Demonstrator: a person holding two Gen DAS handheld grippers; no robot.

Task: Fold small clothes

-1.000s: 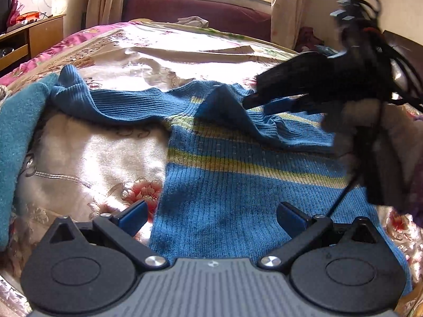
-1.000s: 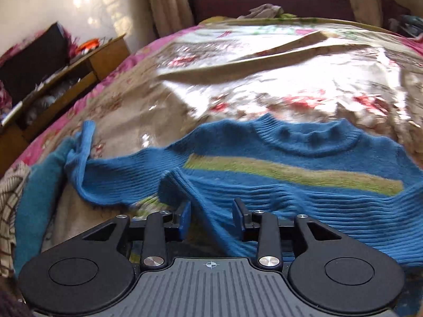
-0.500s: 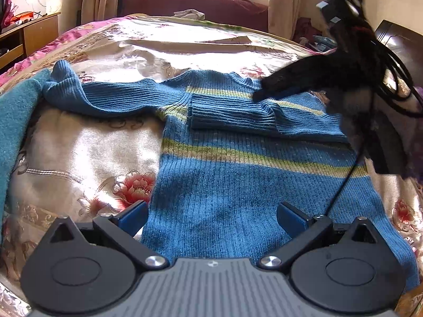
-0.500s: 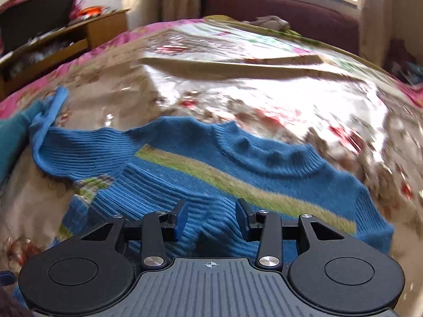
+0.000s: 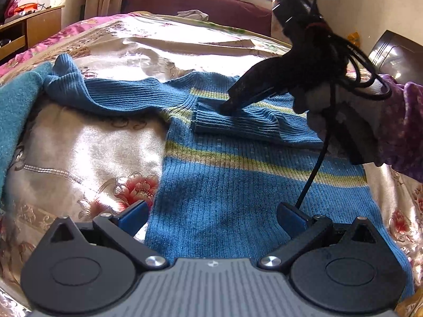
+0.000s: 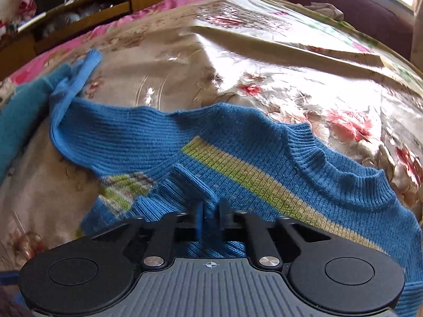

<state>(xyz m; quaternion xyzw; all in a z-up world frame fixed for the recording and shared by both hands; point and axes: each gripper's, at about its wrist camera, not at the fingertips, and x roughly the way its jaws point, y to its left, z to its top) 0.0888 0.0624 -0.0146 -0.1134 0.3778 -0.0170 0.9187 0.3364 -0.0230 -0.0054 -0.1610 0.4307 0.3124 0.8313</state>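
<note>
A small blue ribbed sweater (image 5: 238, 179) with yellow-green stripes lies flat on the bed, collar far. Its right sleeve (image 5: 248, 124) is folded across the chest; its left sleeve (image 5: 105, 95) stretches out to the left. My left gripper (image 5: 211, 216) is open and empty over the sweater's hem. My right gripper (image 6: 210, 216) is nearly shut, pinching a ridge of the folded sleeve (image 6: 190, 185). It also shows in the left wrist view (image 5: 227, 105), its tip down on the sleeve's cuff. In the right wrist view the collar (image 6: 343, 174) lies to the right.
The sweater rests on a shiny floral bedspread (image 5: 87, 145). A teal garment (image 5: 15, 111) lies at the left edge. A wooden cabinet (image 6: 105, 2) stands to the far left, and a dark red headboard (image 5: 201, 2) at the back under a window.
My right gripper has laid the right sleeve flat across the chest, closed further on the cuff and swung left. The left gripper stays open over the hem.
</note>
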